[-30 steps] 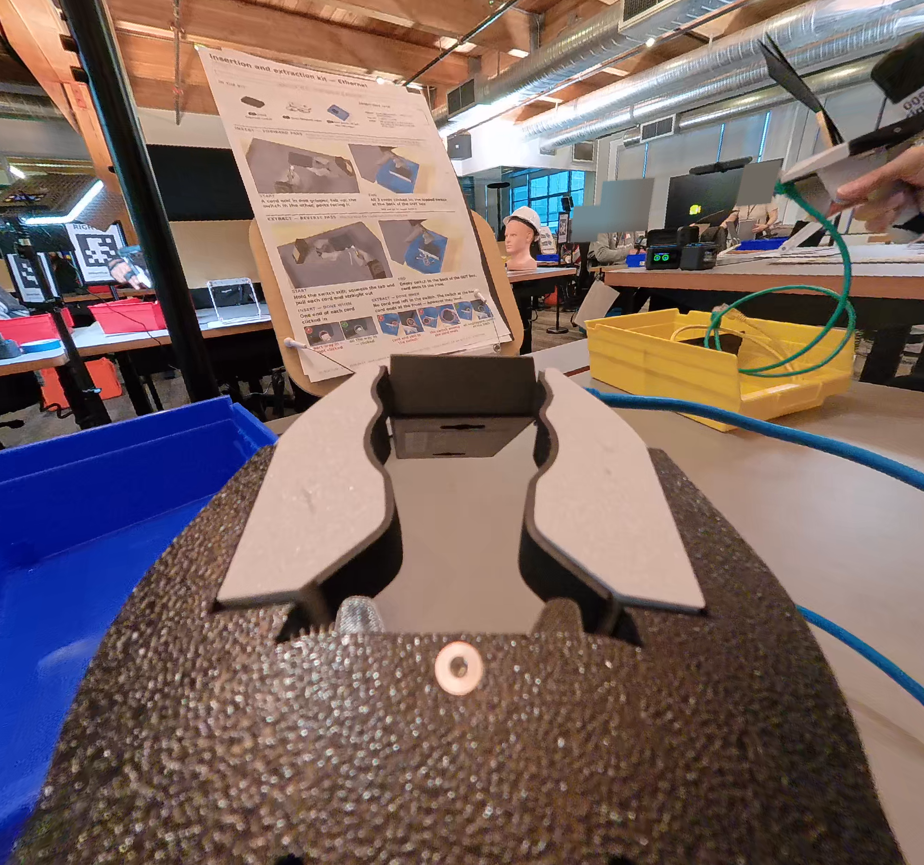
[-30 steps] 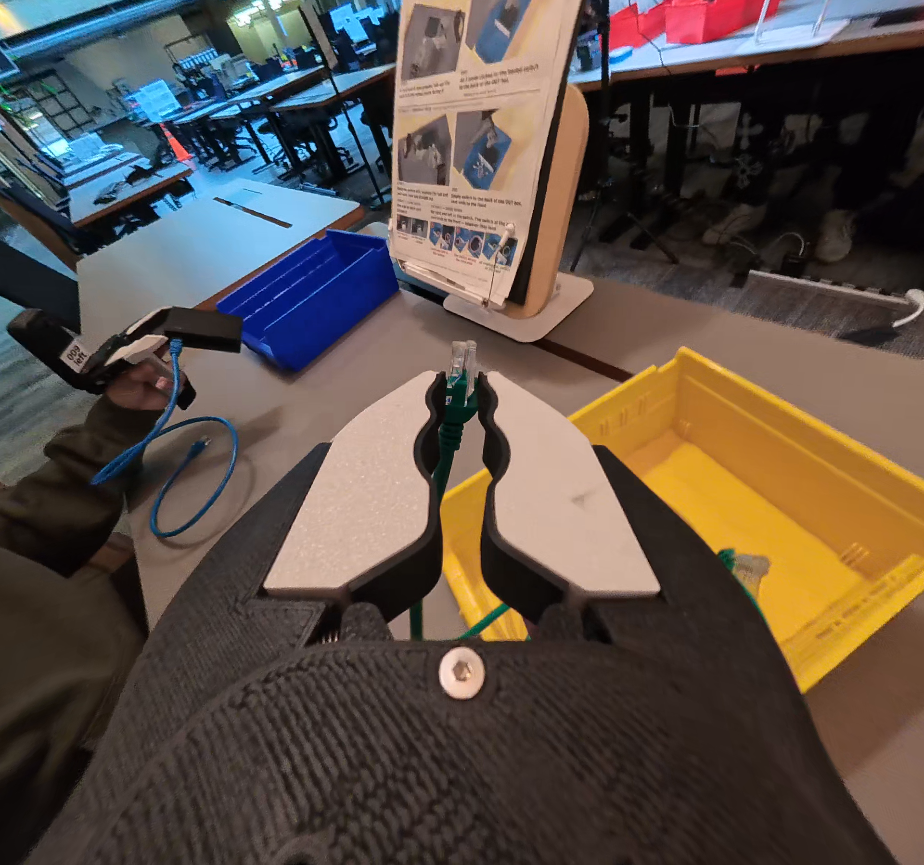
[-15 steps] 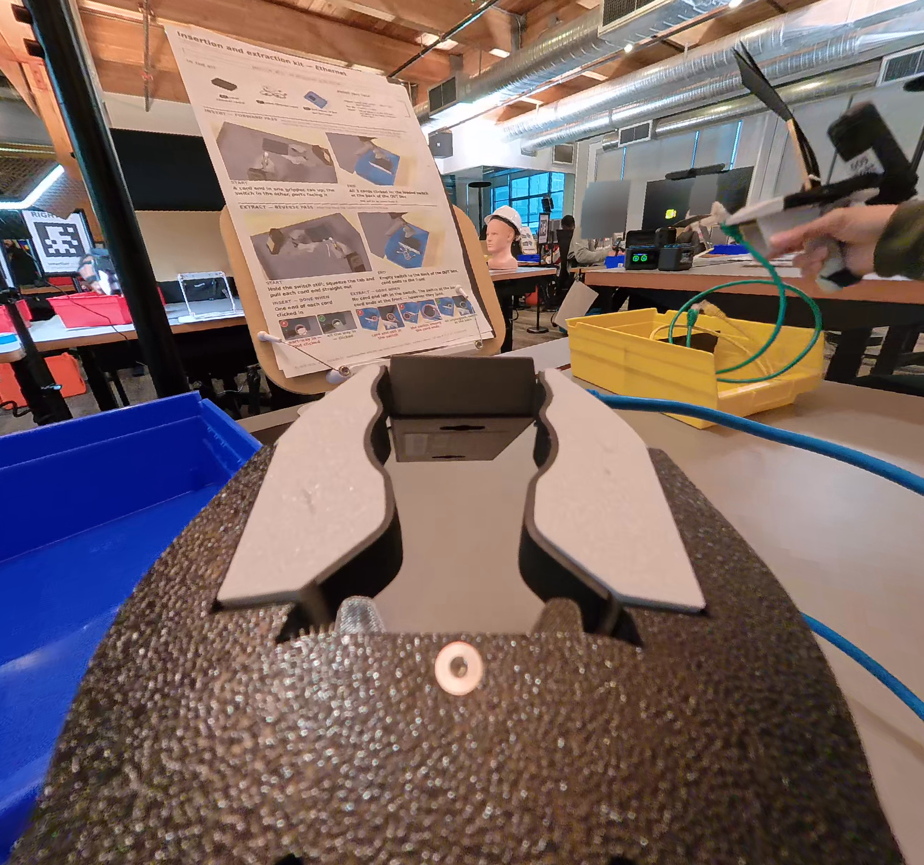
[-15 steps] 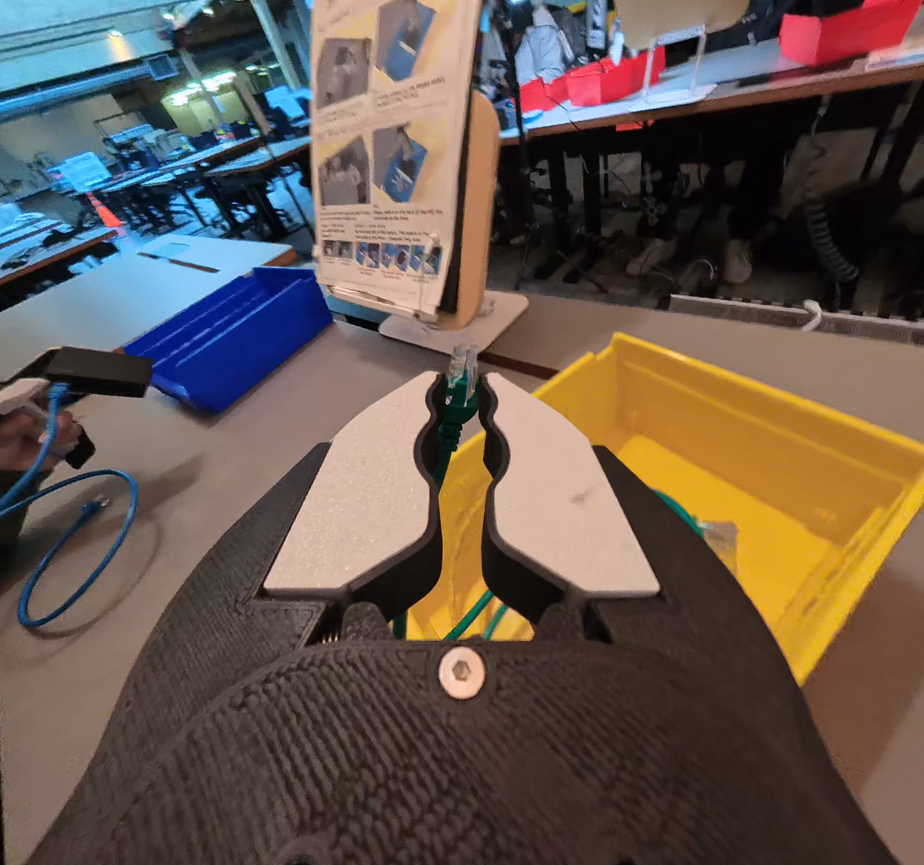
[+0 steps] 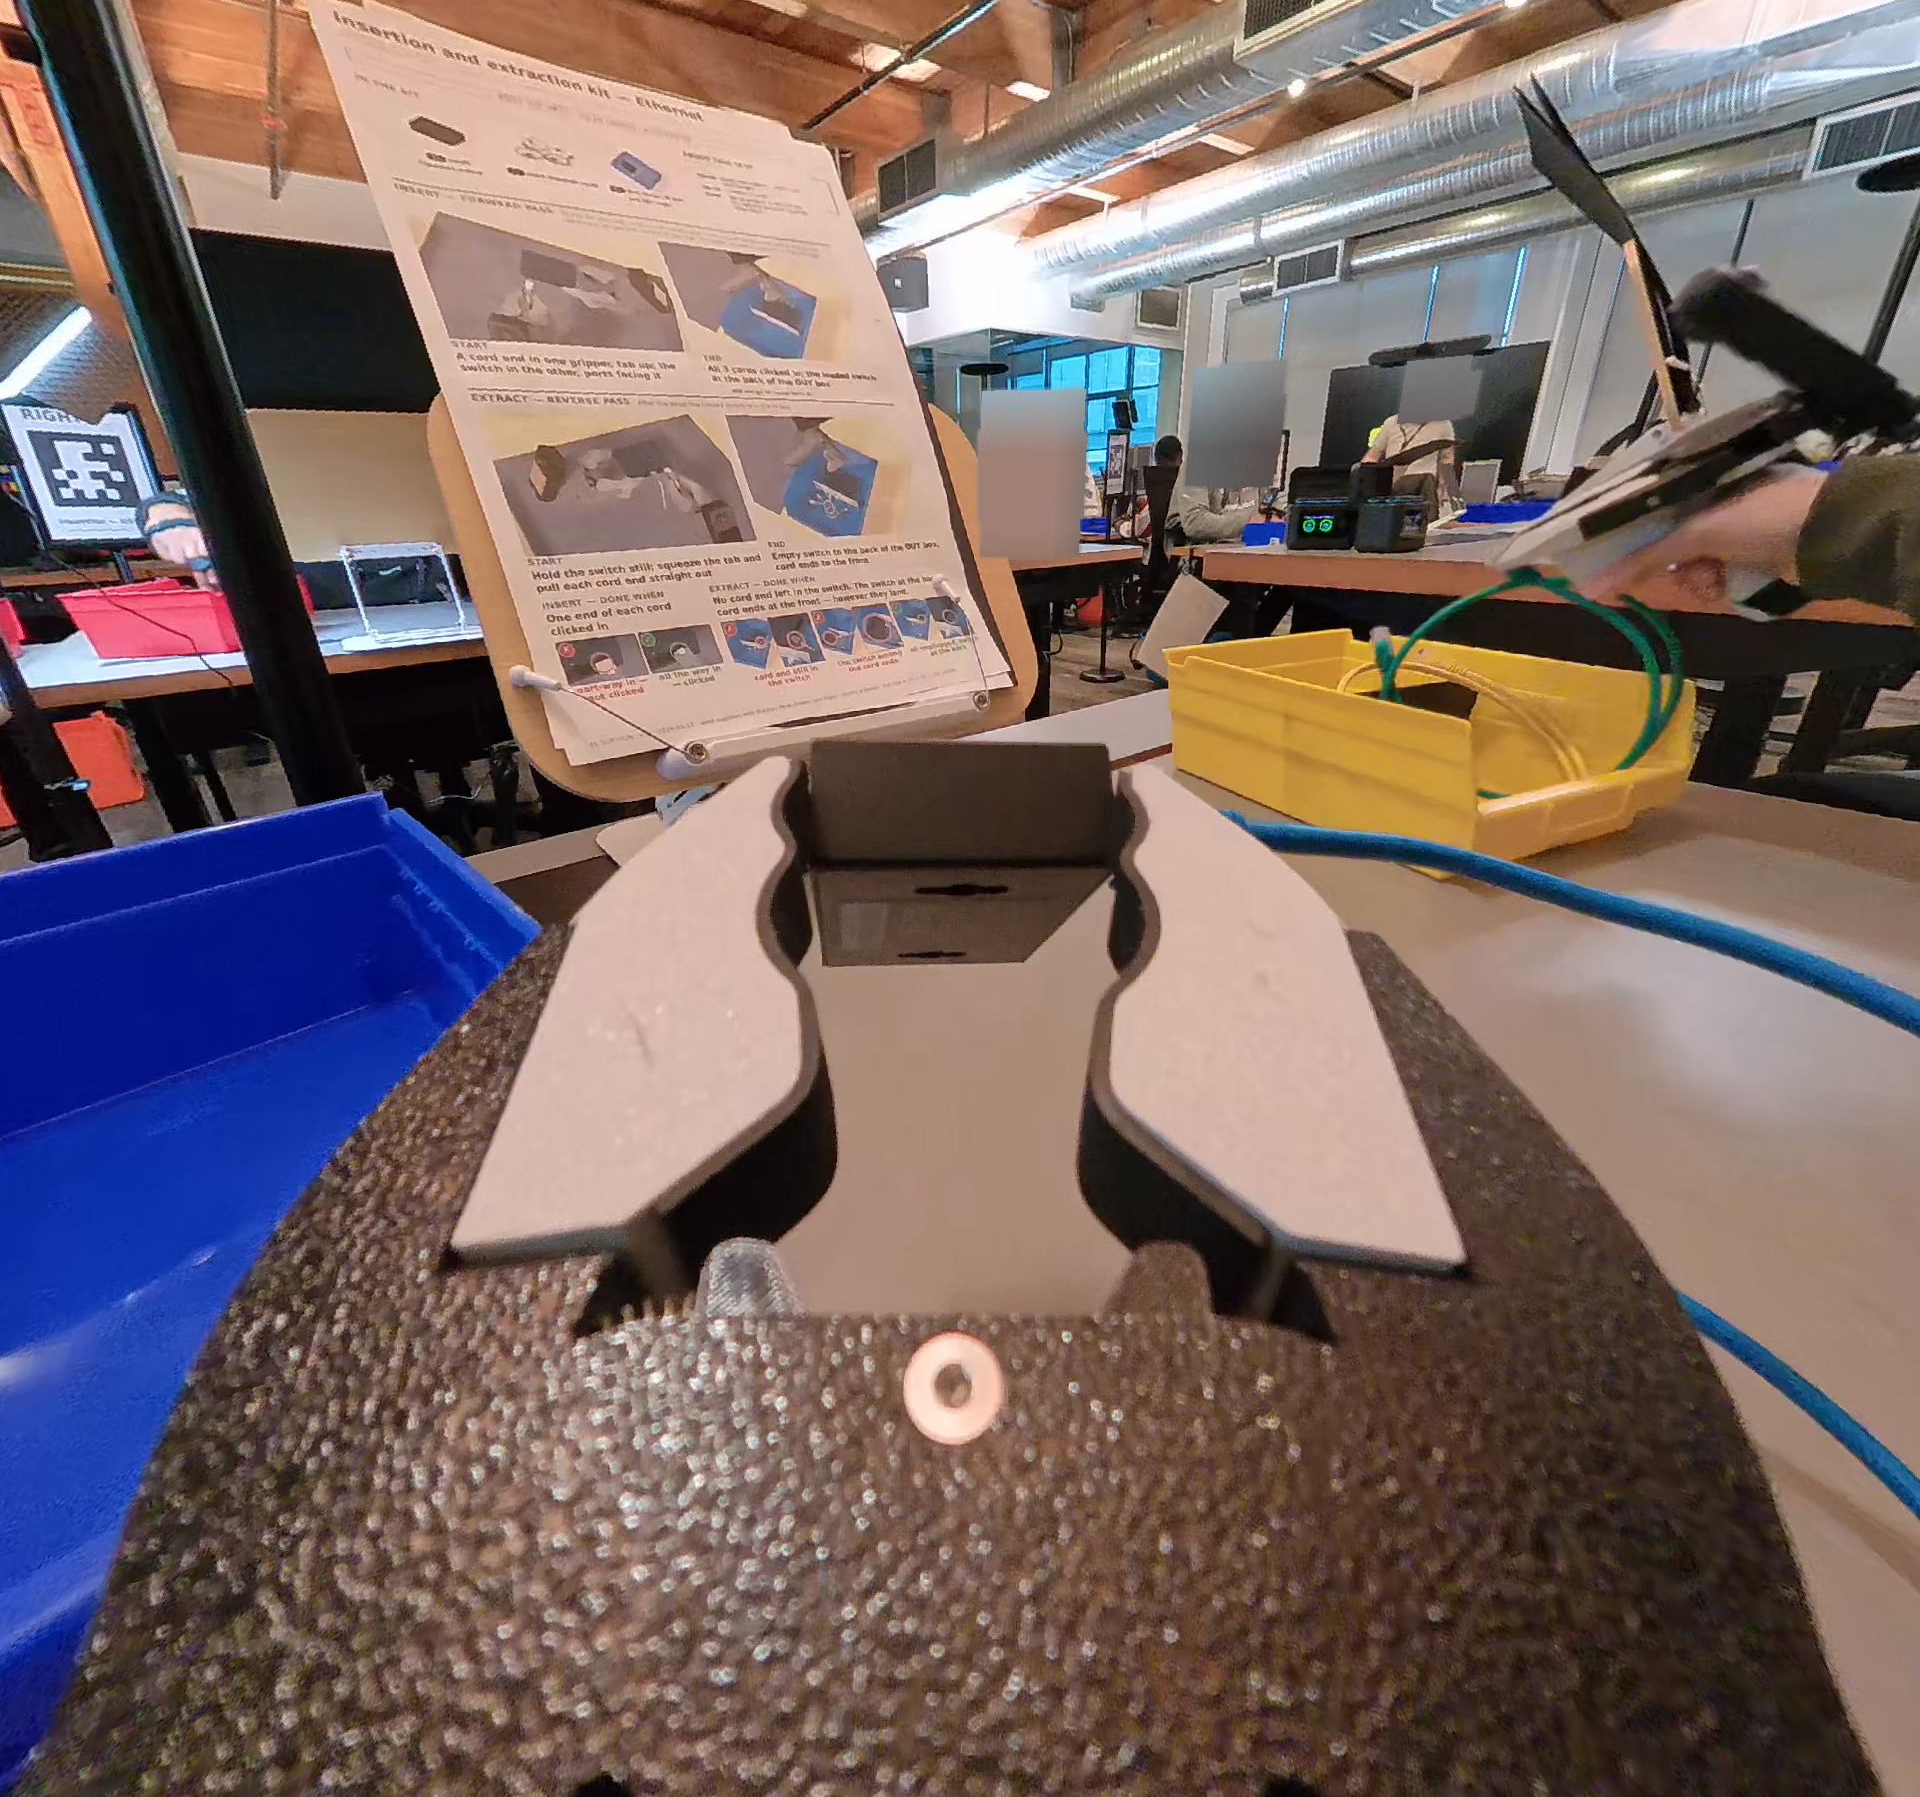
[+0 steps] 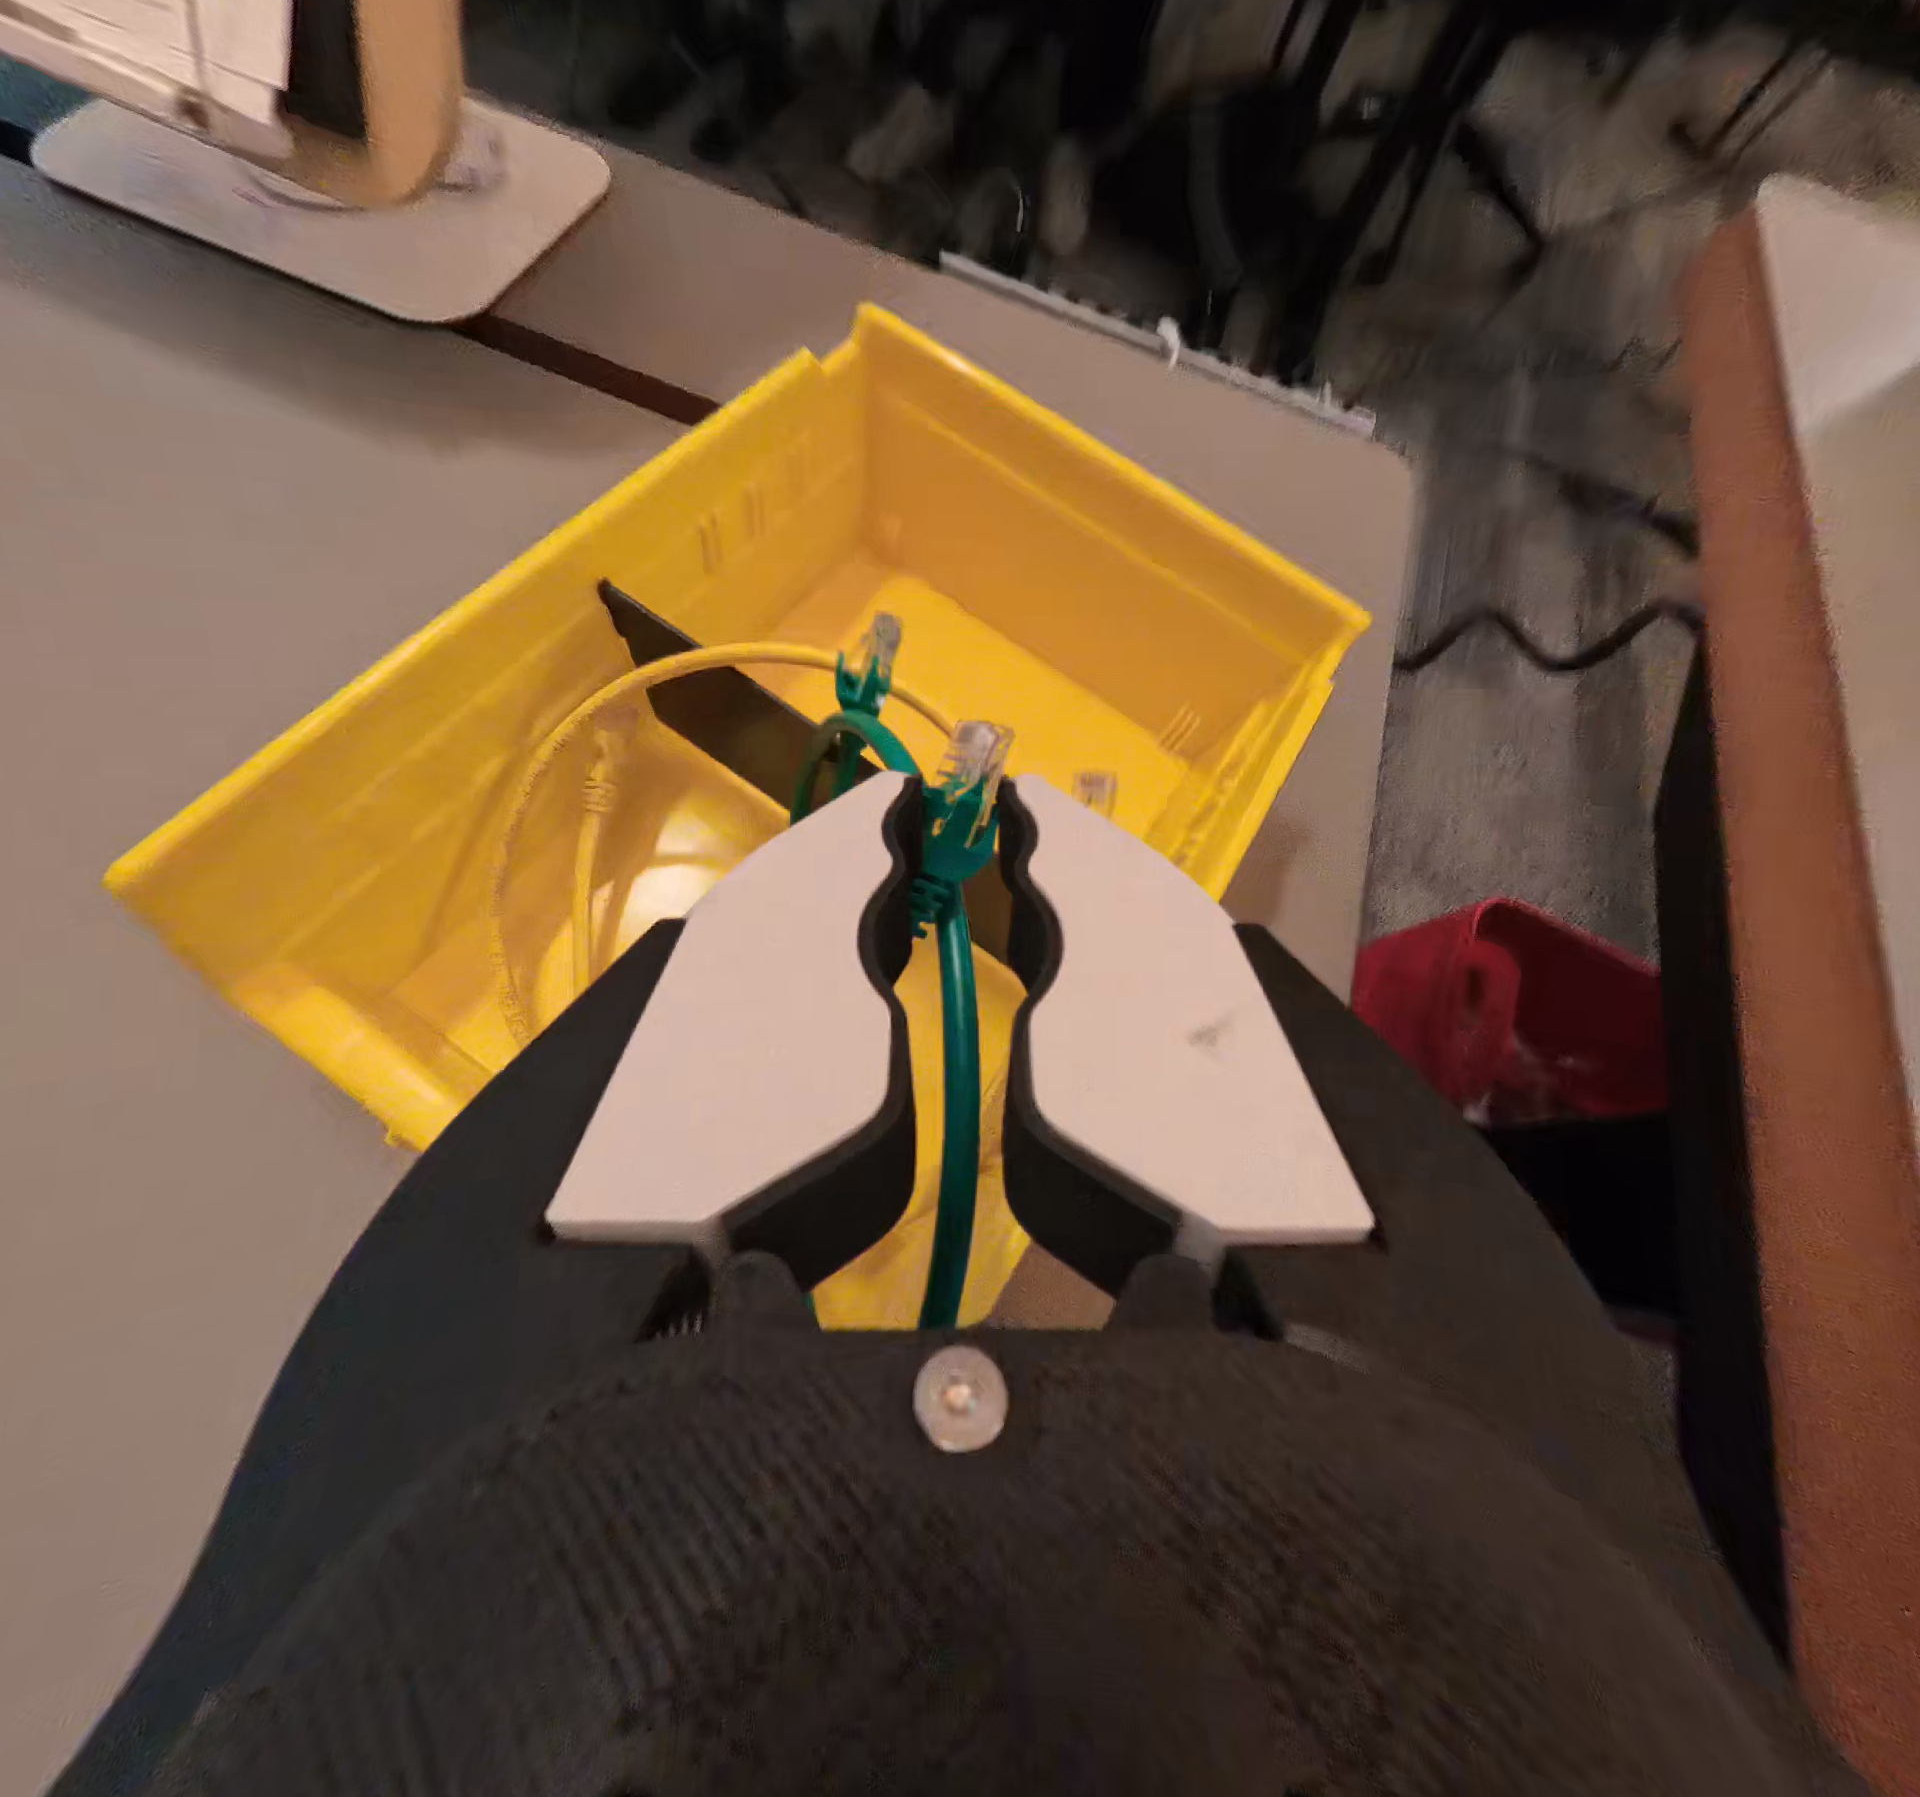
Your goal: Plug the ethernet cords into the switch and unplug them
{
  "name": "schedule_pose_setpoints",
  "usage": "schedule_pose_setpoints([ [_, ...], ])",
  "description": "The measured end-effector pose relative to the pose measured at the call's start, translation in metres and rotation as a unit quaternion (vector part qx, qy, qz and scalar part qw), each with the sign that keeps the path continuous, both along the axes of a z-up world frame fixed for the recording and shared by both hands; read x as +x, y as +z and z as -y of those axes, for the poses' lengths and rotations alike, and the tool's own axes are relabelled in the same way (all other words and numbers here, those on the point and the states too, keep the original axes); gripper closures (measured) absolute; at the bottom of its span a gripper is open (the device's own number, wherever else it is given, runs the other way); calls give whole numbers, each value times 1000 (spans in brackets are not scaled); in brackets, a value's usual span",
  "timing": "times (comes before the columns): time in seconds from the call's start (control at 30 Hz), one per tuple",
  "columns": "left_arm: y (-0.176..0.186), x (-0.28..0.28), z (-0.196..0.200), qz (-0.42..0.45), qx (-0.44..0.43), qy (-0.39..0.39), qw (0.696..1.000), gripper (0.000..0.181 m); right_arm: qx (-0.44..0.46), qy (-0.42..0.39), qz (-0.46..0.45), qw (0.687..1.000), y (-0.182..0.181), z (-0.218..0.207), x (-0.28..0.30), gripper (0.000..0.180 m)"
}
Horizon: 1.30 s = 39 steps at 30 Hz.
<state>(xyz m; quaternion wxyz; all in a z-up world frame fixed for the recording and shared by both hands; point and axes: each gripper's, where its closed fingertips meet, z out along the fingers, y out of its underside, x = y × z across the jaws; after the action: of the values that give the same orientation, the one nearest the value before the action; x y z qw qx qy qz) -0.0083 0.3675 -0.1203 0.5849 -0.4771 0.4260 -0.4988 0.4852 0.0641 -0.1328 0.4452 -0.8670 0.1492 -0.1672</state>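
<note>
In the left wrist view, the left gripper [image 5: 958,812] clamps a black switch [image 5: 956,802] between its fingertips above a grey table [image 5: 1558,1072], with a blue bin [image 5: 208,968] at near left, a blue ethernet cord [image 5: 1558,906] running across the table at right, and an instruction sheet on a stand [image 5: 665,397] behind; farther right, the right gripper [image 5: 1558,558] hangs over a yellow bin [image 5: 1351,750] with a green ethernet cord [image 5: 1652,667] looping down from it into the bin. In the right wrist view, slightly blurred, the right gripper [image 6: 961,791] has its jaws nearly closed on the green ethernet cord's [image 6: 956,1020] boot just behind its clear plug [image 6: 975,748], which points up and away over the yellow bin [image 6: 416,812]. Inside the bin lie a coiled yellow ethernet cord [image 6: 582,812], a black divider [image 6: 727,698] and the green cord's other plug [image 6: 868,667].
</note>
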Motion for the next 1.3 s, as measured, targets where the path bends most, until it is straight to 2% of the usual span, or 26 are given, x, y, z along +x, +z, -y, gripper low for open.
schedule_pose_setpoints([
  [0.1,0,0,0,-2,1,-1,1000,127,24,-44,9,999,5,8,11,166],
  [0.17,-1,0,0,-1,-1,-1,1000,127,-14,-94,-29,995,-11,24,23,164],
  [0.27,-1,1,1,-1,-4,-4,1000,127,-66,-146,-38,986,-23,49,41,122],
  [0.4,-3,2,2,-4,-2,-5,1000,127,22,-166,-25,986,26,51,33,88],
  [0.47,-4,5,3,-5,-2,-8,1000,127,92,-134,-11,987,63,34,8,84],
  [0.53,-7,9,7,-10,-3,-13,1000,127,106,-58,14,993,83,6,-36,89],
  [0.57,-8,12,8,-12,-4,-11,1000,127,86,-29,14,996,82,-7,-59,83],
  [0.63,-11,16,9,-15,-3,1,1000,127,58,69,-49,995,67,-46,-126,84],
  [0.67,-12,18,10,-19,-4,6,1000,127,76,139,-95,983,61,-71,-169,88],
  [0.7,-12,20,11,-22,-4,14,1000,127,98,220,-158,958,55,-95,-219,93],
  [0.77,-13,24,15,-28,-1,18,999,127,115,358,-317,871,44,-127,-316,100],
  [0.8,-13,26,17,-32,1,18,999,127,116,392,-372,833,38,-141,-350,110],
  [0.87,-13,30,22,-38,4,20,999,127,105,438,-438,778,23,-167,-399,112],
  [0.97,-12,35,32,-42,15,10,999,127,64,475,-508,716,5,-195,-446,119],
  [1.03,-9,35,37,-31,19,5,999,127,54,457,-526,716,-5,-216,-454,120],
  [1.1,-6,34,37,-22,24,12,999,127,69,446,-553,700,-6,-225,-457,124],
  [1.23,3,28,39,12,46,7,999,127,86,430,-628,642,-9,-223,-468,136],
  [1.3,6,27,43,29,49,-12,998,127,107,427,-654,615,-10,-220,-476,134],
])
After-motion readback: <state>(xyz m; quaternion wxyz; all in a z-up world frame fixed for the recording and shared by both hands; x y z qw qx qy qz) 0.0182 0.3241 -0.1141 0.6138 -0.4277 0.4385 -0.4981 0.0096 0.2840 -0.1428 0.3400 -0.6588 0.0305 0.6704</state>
